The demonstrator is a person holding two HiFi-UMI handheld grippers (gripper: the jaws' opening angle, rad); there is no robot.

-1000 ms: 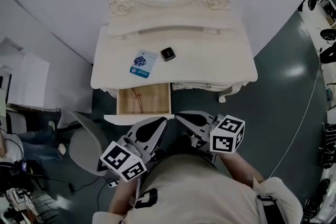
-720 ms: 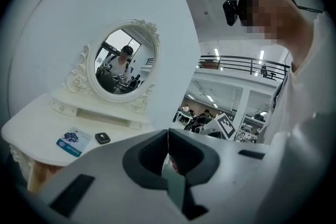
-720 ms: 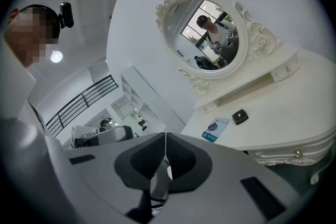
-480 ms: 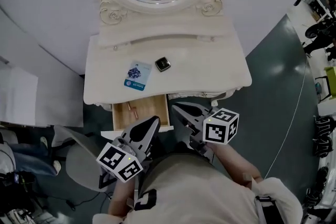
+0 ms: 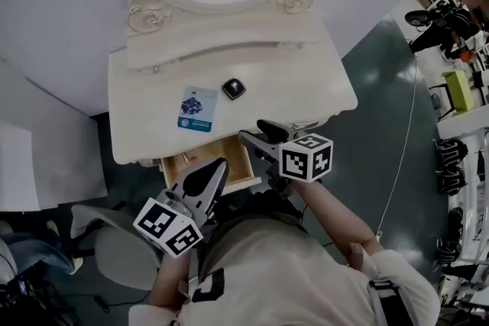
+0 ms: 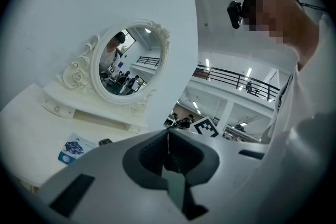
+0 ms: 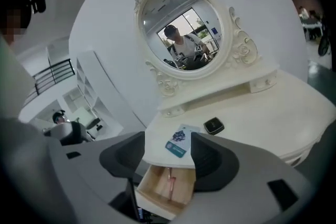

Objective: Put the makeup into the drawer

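So my right gripper (image 5: pixel 256 131) has its jaws opening with nothing between them. My left gripper (image 5: pixel 215 169) is pinched together and empty. The makeup not yet put away sits on the dressing table (image 5: pixel 306 80): the black compact (image 5: pixel 234 88) at about 11 o'clock from my right jaws, and the blue-and-white packet (image 5: pixel 197 108) at the compact's 8 o'clock, just above the open drawer (image 5: pixel 233 163), which holds a slim pinkish tube (image 7: pixel 170 182). My worry is that the packet lies flat, so the jaws could skid it off the front edge past the drawer, and the compact's slick lid might squirt out if I pinch off-centre.
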